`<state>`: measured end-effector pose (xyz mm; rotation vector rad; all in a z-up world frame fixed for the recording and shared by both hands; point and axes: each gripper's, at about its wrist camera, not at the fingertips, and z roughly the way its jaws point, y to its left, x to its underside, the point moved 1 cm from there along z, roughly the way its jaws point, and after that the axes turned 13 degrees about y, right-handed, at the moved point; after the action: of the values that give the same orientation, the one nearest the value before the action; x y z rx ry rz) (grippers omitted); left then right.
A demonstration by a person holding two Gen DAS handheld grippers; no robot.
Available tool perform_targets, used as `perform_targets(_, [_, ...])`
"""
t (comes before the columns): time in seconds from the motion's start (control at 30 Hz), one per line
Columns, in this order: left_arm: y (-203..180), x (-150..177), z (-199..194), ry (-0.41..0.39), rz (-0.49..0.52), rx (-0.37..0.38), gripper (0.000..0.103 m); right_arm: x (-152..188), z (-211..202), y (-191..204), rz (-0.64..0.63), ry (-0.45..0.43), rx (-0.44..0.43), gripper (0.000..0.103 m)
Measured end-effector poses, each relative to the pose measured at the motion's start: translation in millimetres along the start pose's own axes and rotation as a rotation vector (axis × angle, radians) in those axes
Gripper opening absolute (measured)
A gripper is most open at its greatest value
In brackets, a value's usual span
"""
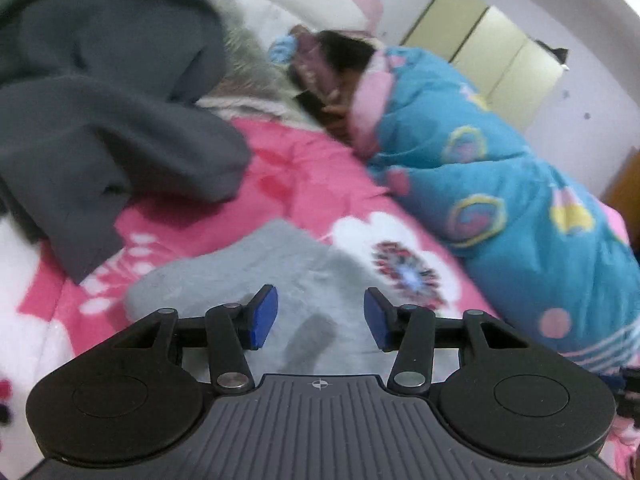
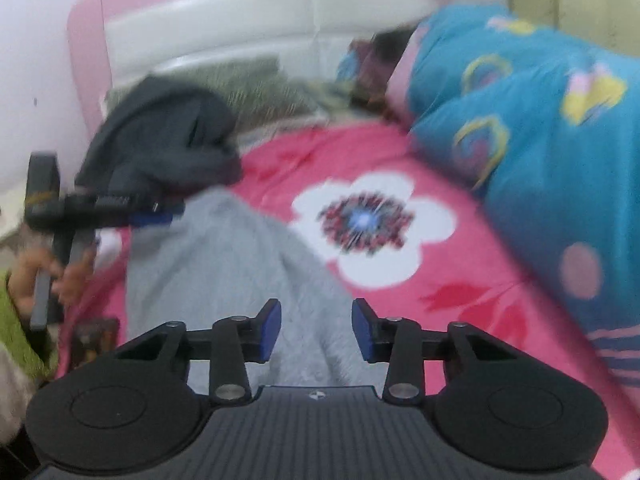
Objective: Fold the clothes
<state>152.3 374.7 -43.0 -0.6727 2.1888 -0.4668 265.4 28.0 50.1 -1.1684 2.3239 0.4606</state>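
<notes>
A light grey fleecy garment [image 2: 224,280] lies flat on the pink floral bed cover [image 2: 400,152], beneath both grippers. The left gripper [image 1: 320,316] and right gripper [image 2: 316,330] hold their blue-padded fingers wide apart, gripping nothing. A dark grey crumpled garment [image 1: 112,120] lies just beyond. No writing is readable.

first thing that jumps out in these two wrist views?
The pink bedcover with its big white flower, mid-bed. A bright blue quilt lies bundled along the right, dark hair showing at its headboard end. Both grippers, left gripper and right gripper, hang open over the light grey garment.
</notes>
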Motion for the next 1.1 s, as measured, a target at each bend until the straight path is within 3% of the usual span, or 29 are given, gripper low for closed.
perform_targets(0.23, [-2.8, 7.1, 8.6, -0.041, 0.091, -0.059, 0.044, -9.3, 69.2, -13.7, -0.003, 0.090, -0.037, 0.033])
perform_targets(0.53, [4.6, 7.7, 3.4, -0.049, 0.097, -0.047, 0.042, -11.8, 93.3, 1.0, -0.093, 0.127, -0.137, 0.032])
perform_targets(0.73, [5.9, 6.2, 5.0, -0.055, 0.086, -0.048, 0.041, -11.4, 108.7, 3.4, -0.087, 0.144, -0.109, 0.032])
perform_targets(0.87, [5.6, 5.0, 6.1, -0.061, 0.083, -0.052, 0.041, -8.9, 103.6, 15.1, -0.118, 0.104, -0.061, 0.010])
perform_targets(1.1, [3.5, 1.8, 5.7, -0.073, 0.052, -0.060, 0.041, -15.0, 77.3, 26.4, -0.164, 0.009, 0.061, 0.008])
